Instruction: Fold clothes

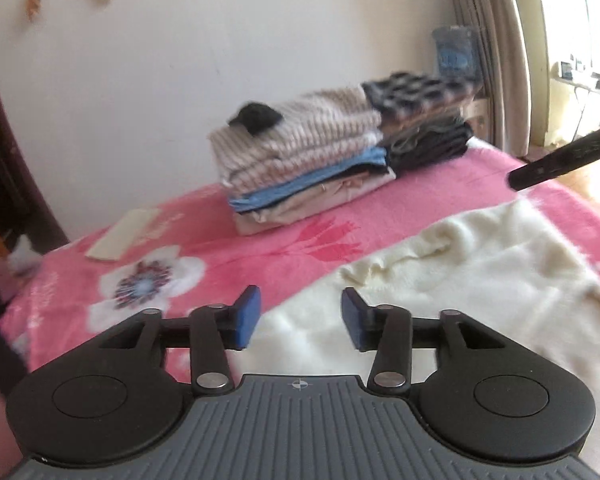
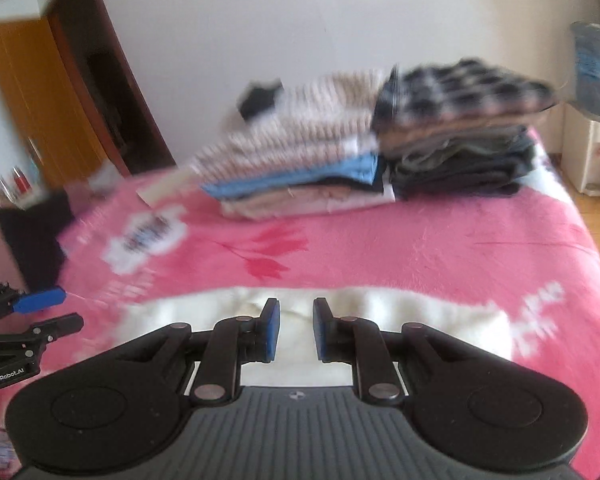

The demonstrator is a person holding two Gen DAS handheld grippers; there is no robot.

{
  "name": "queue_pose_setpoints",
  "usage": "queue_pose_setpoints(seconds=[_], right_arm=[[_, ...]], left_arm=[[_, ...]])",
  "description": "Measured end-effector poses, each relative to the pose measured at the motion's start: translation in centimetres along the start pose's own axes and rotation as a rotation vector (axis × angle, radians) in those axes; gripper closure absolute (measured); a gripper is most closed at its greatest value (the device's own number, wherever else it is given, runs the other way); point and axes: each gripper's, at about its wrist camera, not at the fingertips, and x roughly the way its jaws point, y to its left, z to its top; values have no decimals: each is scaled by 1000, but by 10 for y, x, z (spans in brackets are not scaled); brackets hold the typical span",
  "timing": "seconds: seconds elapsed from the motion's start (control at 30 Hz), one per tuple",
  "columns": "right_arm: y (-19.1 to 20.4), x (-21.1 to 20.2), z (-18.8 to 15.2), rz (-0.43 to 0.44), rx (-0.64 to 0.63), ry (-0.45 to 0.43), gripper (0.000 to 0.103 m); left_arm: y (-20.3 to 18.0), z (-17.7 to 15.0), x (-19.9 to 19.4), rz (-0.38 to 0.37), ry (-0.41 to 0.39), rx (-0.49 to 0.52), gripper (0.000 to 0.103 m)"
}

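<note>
The cream fleece garment (image 1: 480,280) lies spread flat on the pink floral blanket (image 1: 260,236) covering the bed, at the near edge, directly below both tongs. Left tongs (image 1: 301,318): jaws well apart, nothing between the blue pads. Right tongs (image 2: 294,330): jaws narrow but not closed — a clear gap, no cloth gripped. Further back on the blanket stand two stacks of folded clothes touching side by side: a striped beige stack (image 1: 300,152) with a blue layer, and a darker stack (image 1: 424,120) topped by a checked item. A flat beige card (image 1: 124,238) lies left of them. No container holding clothes is visible.
</note>
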Motion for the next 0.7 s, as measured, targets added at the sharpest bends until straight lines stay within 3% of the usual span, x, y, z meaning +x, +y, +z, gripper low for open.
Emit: queue_pose_setpoints(seconds=[0.17,0.27,0.33,0.47,0.7], right_arm=[[43,-140,-35,11,-77,-105,82],[73,-214,-82,-23,-150,-121,72],[89,-247,-120,-61,-172,-93,71],[93,-253,-198,-112,-99,31,71],[70,-199,-302,-275,24,193,72]], left_arm=[[-12,-20,-94,-50,24,8,42],[-30,-61,-122,-150,71,-4,40],[-46,-95,-126,-215,146,-40,40],[-77,-162,-115,-282,291,-100,41],[-113,-243,-112,-123,388,46,40]])
